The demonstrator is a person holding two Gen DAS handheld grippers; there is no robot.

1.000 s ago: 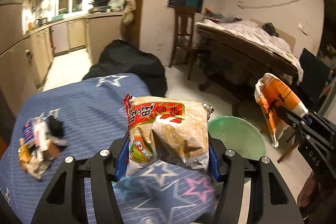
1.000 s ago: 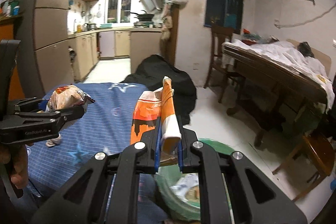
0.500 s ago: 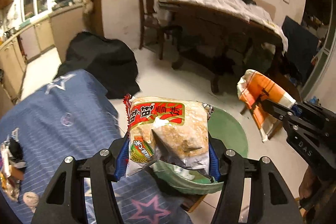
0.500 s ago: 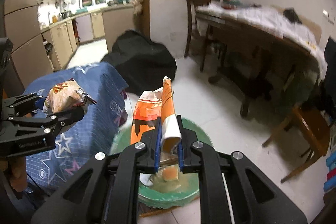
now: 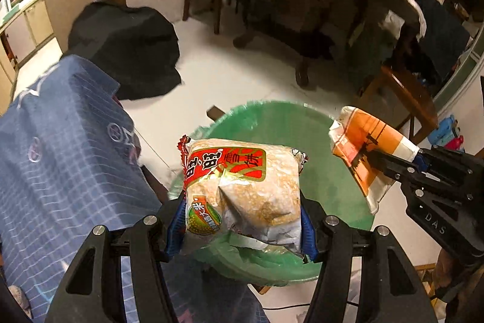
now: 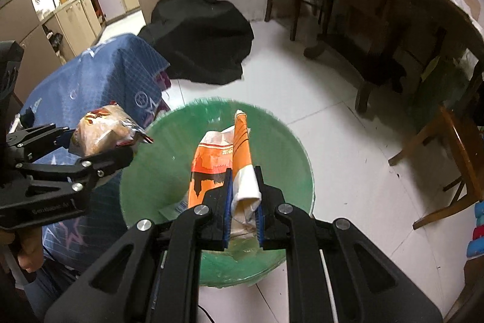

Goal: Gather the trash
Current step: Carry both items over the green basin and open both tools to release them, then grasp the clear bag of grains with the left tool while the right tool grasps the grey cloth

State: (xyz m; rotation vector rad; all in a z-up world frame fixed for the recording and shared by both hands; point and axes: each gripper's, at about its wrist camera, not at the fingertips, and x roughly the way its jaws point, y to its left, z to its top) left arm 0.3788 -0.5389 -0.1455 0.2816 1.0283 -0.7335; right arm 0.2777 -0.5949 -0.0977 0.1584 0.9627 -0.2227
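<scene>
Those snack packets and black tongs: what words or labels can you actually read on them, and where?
"旺旺" and "雪饼": red band of the rice cracker packet in the left tongs.
"大米": green badge, same packet.
"DAS": side of the right tongs, seen from the left camera.
Orange wrapper: white characters too small to read.
Left tongs' body, right camera: lettering blurred.

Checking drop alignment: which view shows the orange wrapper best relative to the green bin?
Right wrist. The orange wrapper, clamped in the right gripper, sits centred over the green bin's open mouth. The left wrist view catches the wrapper side-on near the bin's right rim, with the rice cracker packet covering much of the bin.
</scene>
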